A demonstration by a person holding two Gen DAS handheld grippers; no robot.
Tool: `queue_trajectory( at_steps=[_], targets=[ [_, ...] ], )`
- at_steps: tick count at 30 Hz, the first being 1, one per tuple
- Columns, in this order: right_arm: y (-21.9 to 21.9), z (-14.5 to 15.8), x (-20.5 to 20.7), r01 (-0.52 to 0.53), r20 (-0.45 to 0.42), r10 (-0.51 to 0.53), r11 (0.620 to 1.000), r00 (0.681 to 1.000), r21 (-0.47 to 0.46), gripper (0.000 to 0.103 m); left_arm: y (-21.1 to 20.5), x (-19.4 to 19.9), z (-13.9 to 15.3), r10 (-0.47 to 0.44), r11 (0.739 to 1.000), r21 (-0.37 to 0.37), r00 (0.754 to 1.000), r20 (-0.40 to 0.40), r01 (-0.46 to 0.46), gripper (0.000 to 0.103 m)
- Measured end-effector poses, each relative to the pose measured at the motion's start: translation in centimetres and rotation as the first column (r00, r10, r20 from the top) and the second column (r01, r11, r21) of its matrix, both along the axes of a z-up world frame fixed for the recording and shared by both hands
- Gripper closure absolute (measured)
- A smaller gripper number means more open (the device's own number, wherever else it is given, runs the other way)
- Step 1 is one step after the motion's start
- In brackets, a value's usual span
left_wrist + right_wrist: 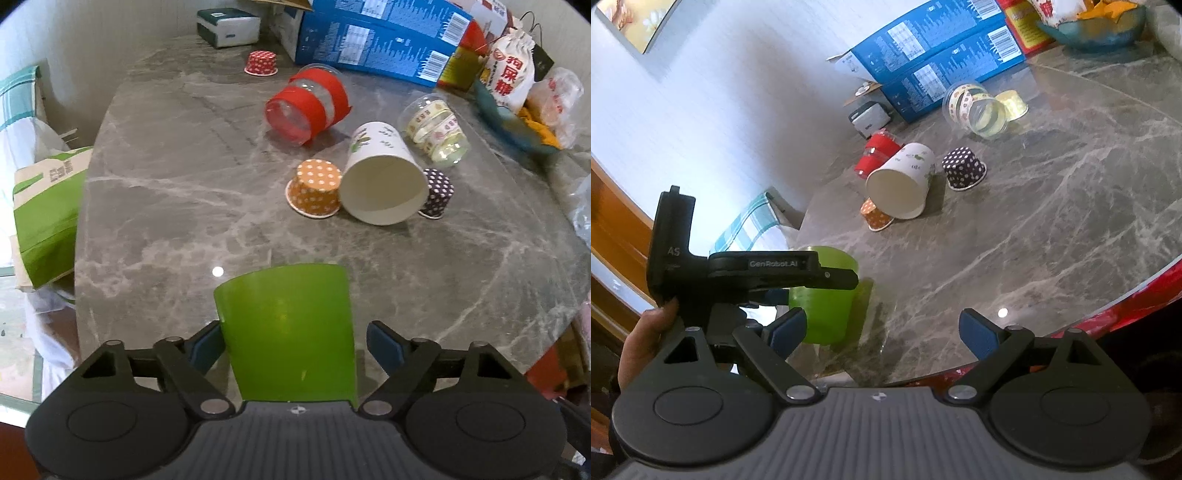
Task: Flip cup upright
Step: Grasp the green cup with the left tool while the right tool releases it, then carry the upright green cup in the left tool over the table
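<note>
A green plastic cup (288, 328) stands between the fingers of my left gripper (295, 341). The jaws are wide; the left pad (207, 347) touches or nearly touches the cup, the right pad (384, 343) is apart from it. In the right wrist view the green cup (823, 306) stands upright near the table's left edge with the left gripper across its upper part. My right gripper (882, 332) is open and empty above the table's near edge.
On the grey marble table (166, 206) lie a white paper cup (384, 177), a red-banded clear cup (306, 107) and a clear patterned cup (436, 129) on their sides. Orange (316, 188), dark (437, 192) and red (261, 62) dotted cups stand upside down. Blue boxes (373, 40) line the back.
</note>
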State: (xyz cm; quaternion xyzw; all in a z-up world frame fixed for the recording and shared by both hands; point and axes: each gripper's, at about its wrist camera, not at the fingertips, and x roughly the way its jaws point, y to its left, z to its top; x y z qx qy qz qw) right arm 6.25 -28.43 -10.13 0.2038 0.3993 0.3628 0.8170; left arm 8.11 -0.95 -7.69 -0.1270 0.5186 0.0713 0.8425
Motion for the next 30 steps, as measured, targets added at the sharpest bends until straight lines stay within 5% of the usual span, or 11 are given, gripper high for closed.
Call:
queue_trajectory(
  at_steps=[4, 8, 11, 15, 20, 25, 30],
  targets=[
    [0.2, -0.2, -0.1, -0.017, -0.001, 0.017, 1.0, 1.0, 0.011, 0.012, 0.5, 0.0, -0.3, 0.02, 1.0, -0.015, 1.0, -0.011, -0.02, 0.029],
    [0.6, -0.1, -0.3, -0.022, 0.018, 0.022, 1.0, 1.0, -0.006, 0.012, 0.7, -0.5, -0.3, 0.003, 0.999, -0.033, 1.0, 0.007, -0.002, 0.03],
    [0.8, -0.1, -0.3, -0.03, 0.018, 0.03, 1.0, 0.999, 0.007, 0.012, 0.9, -1.7, 0.2, -0.014, 0.998, -0.067, 0.994, 0.108, 0.021, 0.03],
    [0.6, -0.1, -0.6, -0.015, 0.029, 0.014, 1.0, 0.999, 0.019, 0.012, 0.7, -3.8, 0.9, -0.06, 0.997, -0.021, 0.957, 0.283, 0.069, 0.03],
    [-0.3, -0.1, -1.3, 0.029, 0.047, -0.032, 0.998, 0.998, 0.046, 0.012, 0.0, -6.4, 1.6, -0.126, 0.992, 0.05, 0.862, 0.49, 0.116, 0.03],
    [-0.7, 0.5, -3.3, 0.088, 0.166, -0.095, 0.995, 0.982, 0.049, 0.012, -2.1, -9.7, 2.3, -0.238, 0.968, 0.221, 0.699, 0.675, 0.117, 0.03],
    [0.0, 0.2, -5.4, 0.165, 0.34, -0.157, 0.986, 0.927, 0.006, 0.012, -3.4, -10.3, 1.4, -0.283, 0.953, 0.286, 0.629, 0.724, 0.099, 0.03]
  ],
)
